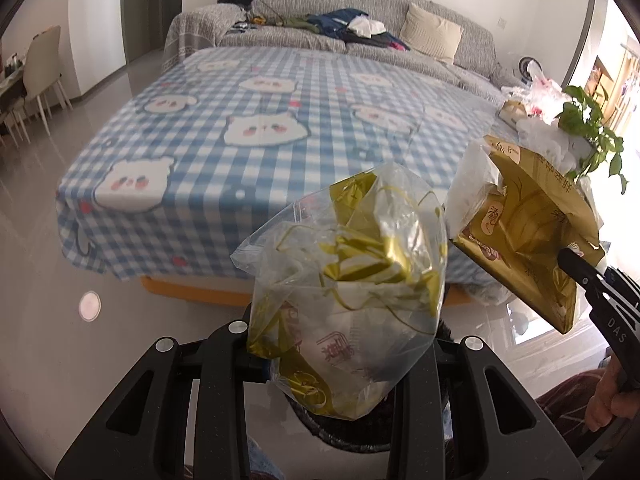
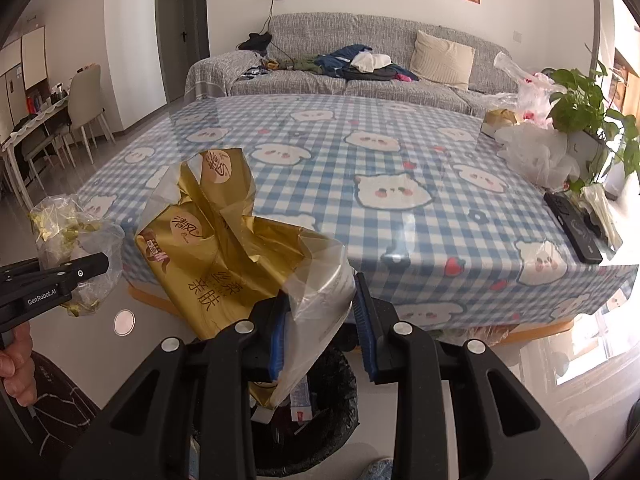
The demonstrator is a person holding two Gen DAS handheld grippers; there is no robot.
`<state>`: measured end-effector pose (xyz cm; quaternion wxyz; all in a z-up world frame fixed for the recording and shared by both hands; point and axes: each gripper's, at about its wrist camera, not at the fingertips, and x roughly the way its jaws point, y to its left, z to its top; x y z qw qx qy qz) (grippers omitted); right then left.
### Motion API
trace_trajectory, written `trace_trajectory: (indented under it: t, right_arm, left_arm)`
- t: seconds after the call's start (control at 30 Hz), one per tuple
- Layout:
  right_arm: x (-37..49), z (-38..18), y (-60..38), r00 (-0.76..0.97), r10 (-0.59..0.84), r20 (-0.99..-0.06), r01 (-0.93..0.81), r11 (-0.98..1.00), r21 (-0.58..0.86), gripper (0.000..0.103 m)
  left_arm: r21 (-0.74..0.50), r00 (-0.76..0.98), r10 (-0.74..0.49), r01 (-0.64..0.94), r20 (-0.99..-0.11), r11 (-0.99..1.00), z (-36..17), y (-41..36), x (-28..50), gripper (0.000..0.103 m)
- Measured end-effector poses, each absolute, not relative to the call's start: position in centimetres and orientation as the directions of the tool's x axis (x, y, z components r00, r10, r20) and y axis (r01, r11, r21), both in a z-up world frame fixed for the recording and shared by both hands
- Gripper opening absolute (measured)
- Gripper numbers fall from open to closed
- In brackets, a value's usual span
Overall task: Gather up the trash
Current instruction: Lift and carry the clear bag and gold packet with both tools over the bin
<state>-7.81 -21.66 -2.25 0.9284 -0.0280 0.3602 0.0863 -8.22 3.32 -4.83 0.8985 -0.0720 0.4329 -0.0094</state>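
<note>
Low centre in both views, our jaws clamp light, crinkly trash: left gripper [image 1: 340, 364] the clear bag [image 1: 348, 280], right gripper [image 2: 320, 328] the gold wrapper [image 2: 216, 252]; pinch bunched film, since it slips.

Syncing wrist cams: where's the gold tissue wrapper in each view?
Left wrist: gold tissue wrapper at right edge, held by the right gripper.
Right wrist: wrapper left of centre, above its own gripper.
Shared landmark: blue checked tablecloth behind it in both.
</note>
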Motion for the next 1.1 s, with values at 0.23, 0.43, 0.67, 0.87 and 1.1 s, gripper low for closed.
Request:
trace_trajectory:
  t: [0.23,0.43,0.67,0.87,1.1]
  right_arm:
    - [-9.3,-3.7,-21.3,0.703,0.147,-0.695,-0.193,0.981,0.012,0.028]
    - [-10.2,-5.4,-21.4,0.674,0.134,-0.726,-0.182,0.983,0.012,0.028]
    - [-10.6,-7.3,-22.0,0.640,0.115,-0.759,-0.157,0.987,0.018,0.028]
    - [-10.0,-9.6,-22.1,0.596,0.090,-0.798,-0.143,0.990,0.005,0.028]
    - [-8.7,-12.6,-21.9,0.533,0.061,-0.844,-0.117,0.993,-0.001,0.028]
  left_arm:
    - [-0.139,0.601,-0.080,-0.053,-0.795,0.989,-6.6,2.9,-9.7,0.030]
    - [-0.138,0.602,-0.079,-0.053,-0.795,0.989,-7.2,2.7,-10.9,0.030]
    - [-0.136,0.565,-0.078,-0.061,-0.821,0.989,-9.0,2.4,-11.2,0.030]
    - [-0.132,0.527,-0.072,-0.077,-0.846,0.988,-11.3,2.2,-10.3,0.030]
    - [-0.096,0.494,-0.042,-0.083,-0.868,0.992,-13.8,1.7,-9.0,0.030]
